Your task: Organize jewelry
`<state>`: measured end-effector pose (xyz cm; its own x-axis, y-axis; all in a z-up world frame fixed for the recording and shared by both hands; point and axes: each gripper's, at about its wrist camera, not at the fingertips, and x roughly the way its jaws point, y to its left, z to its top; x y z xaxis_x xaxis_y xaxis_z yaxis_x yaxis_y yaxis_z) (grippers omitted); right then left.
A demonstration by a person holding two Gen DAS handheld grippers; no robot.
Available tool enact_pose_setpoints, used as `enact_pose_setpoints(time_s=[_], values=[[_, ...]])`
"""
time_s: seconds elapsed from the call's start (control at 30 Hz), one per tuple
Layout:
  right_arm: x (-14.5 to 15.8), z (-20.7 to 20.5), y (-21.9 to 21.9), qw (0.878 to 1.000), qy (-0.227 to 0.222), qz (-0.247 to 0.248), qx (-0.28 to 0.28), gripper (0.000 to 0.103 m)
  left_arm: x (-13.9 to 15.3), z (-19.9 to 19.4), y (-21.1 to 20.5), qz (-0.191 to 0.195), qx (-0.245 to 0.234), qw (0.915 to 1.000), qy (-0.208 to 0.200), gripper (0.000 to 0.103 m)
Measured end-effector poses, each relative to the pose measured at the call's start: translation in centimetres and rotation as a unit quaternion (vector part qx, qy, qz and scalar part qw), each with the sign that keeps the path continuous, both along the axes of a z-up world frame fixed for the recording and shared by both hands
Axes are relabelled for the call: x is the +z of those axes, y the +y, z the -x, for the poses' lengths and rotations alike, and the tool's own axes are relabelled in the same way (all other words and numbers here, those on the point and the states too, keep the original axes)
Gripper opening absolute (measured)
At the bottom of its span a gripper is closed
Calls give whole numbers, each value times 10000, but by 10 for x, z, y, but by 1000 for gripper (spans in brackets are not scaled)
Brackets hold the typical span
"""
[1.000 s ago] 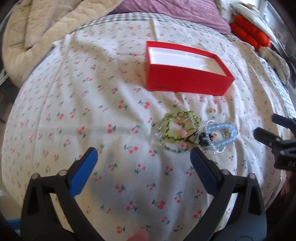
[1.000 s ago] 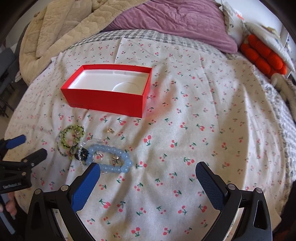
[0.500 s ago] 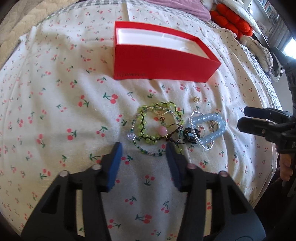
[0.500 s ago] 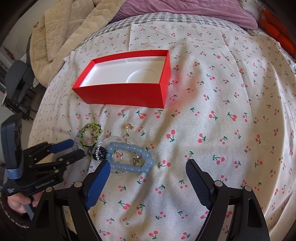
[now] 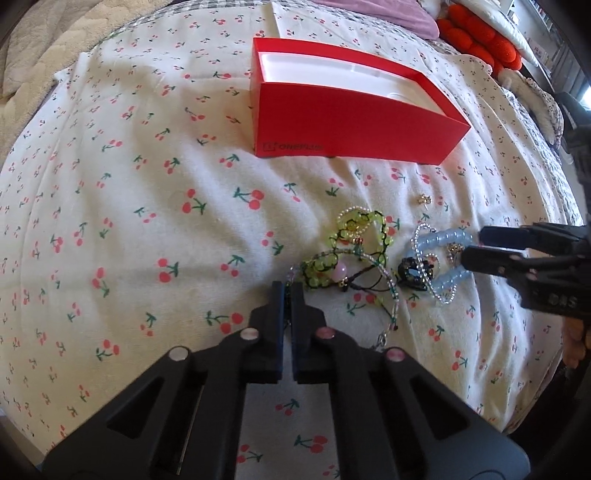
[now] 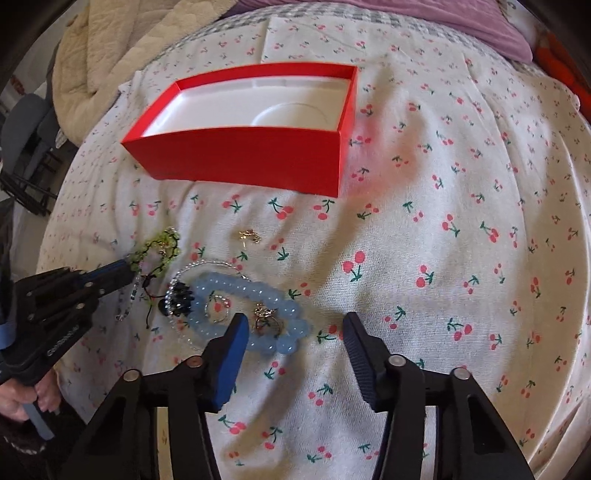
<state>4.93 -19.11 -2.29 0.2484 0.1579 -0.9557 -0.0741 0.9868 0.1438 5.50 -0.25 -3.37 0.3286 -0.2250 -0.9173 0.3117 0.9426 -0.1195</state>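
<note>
An open red box (image 5: 354,122) with a white inside lies on the cherry-print sheet; it also shows in the right wrist view (image 6: 243,155). In front of it lies a tangle of jewelry: a green bead bracelet (image 5: 347,251), a dark beaded piece (image 5: 417,273), a pale blue bead bracelet (image 6: 258,314) with rings inside it, and a small gold earring (image 6: 249,236). My left gripper (image 5: 287,291) is shut at the near edge of the green bracelet's clear bead strand. My right gripper (image 6: 295,332) is open, its left finger over the blue bracelet.
A beige quilt (image 6: 110,55) and purple blanket (image 6: 443,18) lie at the back of the bed. Orange cushions (image 5: 480,40) sit at the far right. A chair (image 6: 26,129) stands beside the bed on the left.
My left gripper has closed and moved forward to the green bracelet's strand. My right gripper has moved in over the blue bracelet and narrowed somewhat.
</note>
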Motion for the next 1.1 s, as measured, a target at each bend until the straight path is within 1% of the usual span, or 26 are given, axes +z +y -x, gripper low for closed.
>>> enact_pose_setpoints(time_s=[0.07,0.13,0.17,0.2,0.3,0.47,0.6,0.77,0.87,0.97,1.1], values=[[-3,-2,2,10000,-9,58,-1,43,2,2,2,-10,-27,10000,-24,4],[-3,-1,2,9999,-63,117,42,32,2,3,4,12,-32,10000,-9,4],[-2,0,3,9999,-90,75,58,17,3,4,5,27,-35,10000,-2,4],[-1,0,4,9999,-82,17,68,12,3,6,7,32,-41,10000,-7,4],[2,3,7,9999,-136,75,68,12,10,12,13,100,-61,9999,-59,4],[31,15,3,9981,-598,-148,56,12,32,25,22,184,-121,9989,-420,3],[47,17,4,9964,-808,-269,16,11,46,30,31,266,-59,9978,-598,3],[67,17,8,9941,-1025,-354,102,11,66,27,23,398,-94,9958,-821,3],[83,17,8,9927,-1140,-396,90,11,78,21,18,482,-140,9950,-858,3],[98,10,13,9907,-1306,-375,46,11,91,13,8,590,-243,9940,-885,3],[116,-4,14,9882,-1453,-490,-54,11,111,-1,-8,635,-371,9913,-1090,3]])
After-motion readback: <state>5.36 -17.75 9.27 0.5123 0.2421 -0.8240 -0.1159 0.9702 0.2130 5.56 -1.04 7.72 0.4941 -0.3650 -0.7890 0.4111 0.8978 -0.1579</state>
